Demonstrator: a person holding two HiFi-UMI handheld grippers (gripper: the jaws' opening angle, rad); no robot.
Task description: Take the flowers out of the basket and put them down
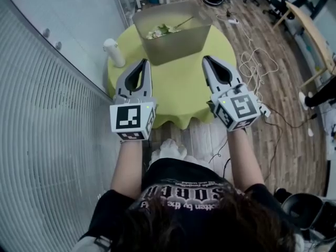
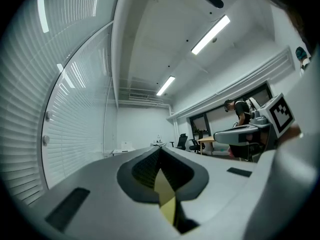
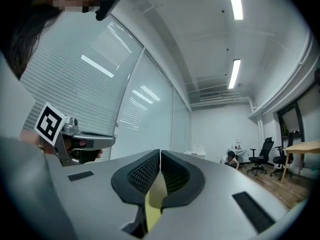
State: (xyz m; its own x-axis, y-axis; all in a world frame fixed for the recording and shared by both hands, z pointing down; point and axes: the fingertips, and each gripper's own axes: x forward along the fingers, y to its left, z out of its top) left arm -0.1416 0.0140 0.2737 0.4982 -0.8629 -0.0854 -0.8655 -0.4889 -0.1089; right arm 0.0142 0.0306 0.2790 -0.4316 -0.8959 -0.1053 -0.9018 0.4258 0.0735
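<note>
A grey basket (image 1: pixel 176 45) stands at the far side of a round table under a yellow-green cloth (image 1: pixel 181 85). Pale flowers with green leaves (image 1: pixel 160 31) lie inside it. Both grippers hover level above the near half of the table and point at the basket, short of it. My left gripper (image 1: pixel 145 61) is shut and holds nothing, its tips meeting in the left gripper view (image 2: pixel 161 148). My right gripper (image 1: pixel 205 59) is likewise shut and holds nothing (image 3: pixel 160 151). Neither gripper view shows the basket or the flowers.
A white bottle-like vase (image 1: pixel 114 52) stands on the table's left edge. A glass wall with blinds (image 1: pixel 47 114) runs along the left. Cables (image 1: pixel 253 62) trail over the wooden floor at right, beside a curved desk (image 1: pixel 315 35). Office chairs (image 3: pixel 262 156) stand further off.
</note>
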